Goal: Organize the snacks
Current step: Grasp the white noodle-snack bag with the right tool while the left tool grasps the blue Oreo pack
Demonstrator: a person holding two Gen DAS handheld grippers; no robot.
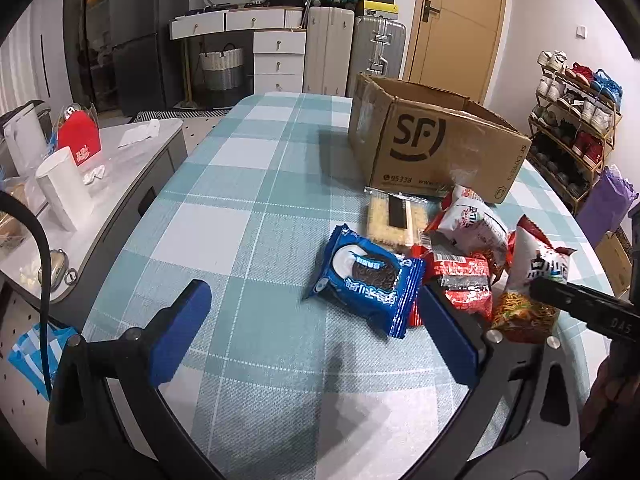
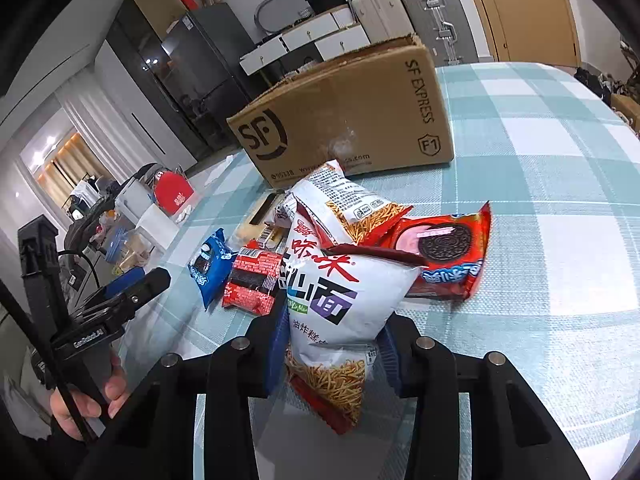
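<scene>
An open SF cardboard box [image 1: 432, 136] stands on the checked tablecloth; it also shows in the right wrist view [image 2: 352, 120]. In front of it lies a pile of snacks. My left gripper [image 1: 312, 328] is open just above the table, with a blue Oreo pack [image 1: 368, 280] between and just beyond its fingertips. My right gripper [image 2: 332, 344] is shut on a white noodle-snack bag [image 2: 340, 292], also seen in the left wrist view [image 1: 536, 264]. Beside it lie a second white noodle-snack bag [image 2: 340, 196], a red Oreo pack [image 2: 444, 252], a red brick-pattern pack [image 2: 252, 280] and a cracker pack [image 1: 394, 220].
A grey side counter [image 1: 132, 176] at the left holds a white cup [image 1: 66, 188], a red box [image 1: 78, 136] and a kettle. A shoe rack [image 1: 576, 120] and a purple bag [image 1: 606, 204] stand at the right. Suitcases, drawers and a door are behind the table.
</scene>
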